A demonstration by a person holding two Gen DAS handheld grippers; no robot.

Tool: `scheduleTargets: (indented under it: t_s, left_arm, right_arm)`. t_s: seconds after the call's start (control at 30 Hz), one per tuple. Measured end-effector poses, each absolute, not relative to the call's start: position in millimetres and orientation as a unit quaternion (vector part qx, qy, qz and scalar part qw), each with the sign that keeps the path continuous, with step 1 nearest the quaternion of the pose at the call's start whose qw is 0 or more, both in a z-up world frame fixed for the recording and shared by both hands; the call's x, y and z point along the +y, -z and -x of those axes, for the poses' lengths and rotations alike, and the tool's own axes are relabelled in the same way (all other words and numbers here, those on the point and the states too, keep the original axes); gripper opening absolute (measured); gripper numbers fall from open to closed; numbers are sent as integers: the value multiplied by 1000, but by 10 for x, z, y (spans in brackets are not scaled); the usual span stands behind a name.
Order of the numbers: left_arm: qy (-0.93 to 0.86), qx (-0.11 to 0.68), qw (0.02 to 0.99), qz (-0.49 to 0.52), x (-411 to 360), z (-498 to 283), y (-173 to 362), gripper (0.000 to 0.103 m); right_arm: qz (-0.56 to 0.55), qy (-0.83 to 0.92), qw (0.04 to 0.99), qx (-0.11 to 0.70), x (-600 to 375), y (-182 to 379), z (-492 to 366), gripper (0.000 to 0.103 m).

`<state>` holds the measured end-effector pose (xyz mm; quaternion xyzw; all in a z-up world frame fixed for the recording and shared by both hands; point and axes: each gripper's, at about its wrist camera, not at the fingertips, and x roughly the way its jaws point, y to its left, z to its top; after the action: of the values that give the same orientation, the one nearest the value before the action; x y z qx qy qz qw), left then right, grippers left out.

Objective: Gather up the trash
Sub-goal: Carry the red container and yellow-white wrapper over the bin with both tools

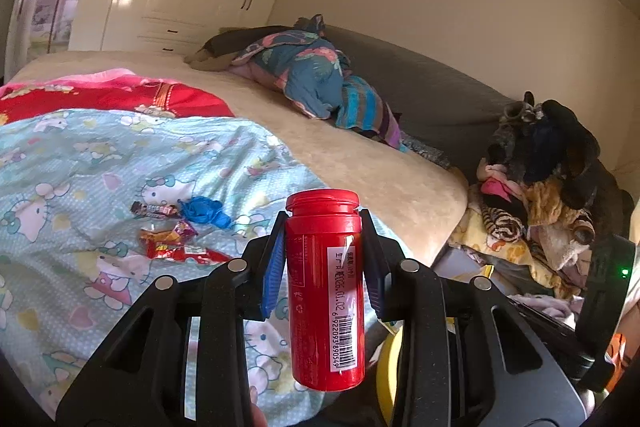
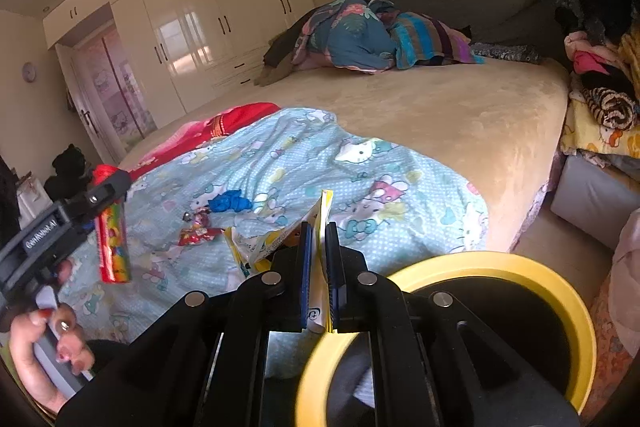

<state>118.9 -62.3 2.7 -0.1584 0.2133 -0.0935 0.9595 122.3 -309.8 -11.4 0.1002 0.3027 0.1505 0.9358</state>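
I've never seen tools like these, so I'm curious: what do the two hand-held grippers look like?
Both are black plastic with angled, strutted arms joined by round silver pins. Each left gripper and right gripper finger carries a ribbed blue pad. The left gripper's side bears small white lettering. The hand holding it has painted nails.

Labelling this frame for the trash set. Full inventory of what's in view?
Red bottle: 1, red, upright in left gripper.
Snack packet: 1, white and yellow, in right gripper.
Wrappers: a few, mostly red, on quilt.
Blue crumpled item: 1, blue, on quilt beside wrappers.
Bin: 1, yellow rim, black inside, floor by bed.
Cartoon quilt: 1, light blue, on bed.
Clothes pile: 1, mixed, right of bed.
Wardrobe: 1, cream, far wall.
Left gripper: black, blue pads.
Right gripper: black, shut.
Hand: 1, on left gripper's handle.
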Motion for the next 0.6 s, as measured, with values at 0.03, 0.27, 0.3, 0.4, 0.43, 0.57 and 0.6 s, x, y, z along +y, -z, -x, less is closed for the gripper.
scheduleTargets:
  t_s: [0.03,0.27,0.3,0.4,0.43,0.57,0.6]
  left_arm:
    - [96,213,959,158,-639,-1183,-36,28]
    - [116,211,958,154,-769,-1138,-80,28]
    - [118,211,958,152,-783,-1134,-82,28]
    - [128,212,958,147,-860,-1109,-91,28]
    - [132,213,957,145,-894,-1100,-91,28]
    - [144,214,956,138,-993,-1067,-100,28]
    - [147,214,956,137,-1014,-1060,-101,28]
  right_arm:
    - [-98,-149,936,304,-3132,116,-1215,7]
    - [-95,-129,937,310,-3392,135,-1133,7]
    - [-96,-126,937,311,-3430,138,-1119,7]
    - [-92,-117,938,312,-3526,143,-1079,7]
    - [-93,-114,939,312,-3561,147,-1057,7]
    - [-95,-102,939,313,-3691,155,-983,7]
    - [-95,-99,940,313,-3717,158,-968,7]
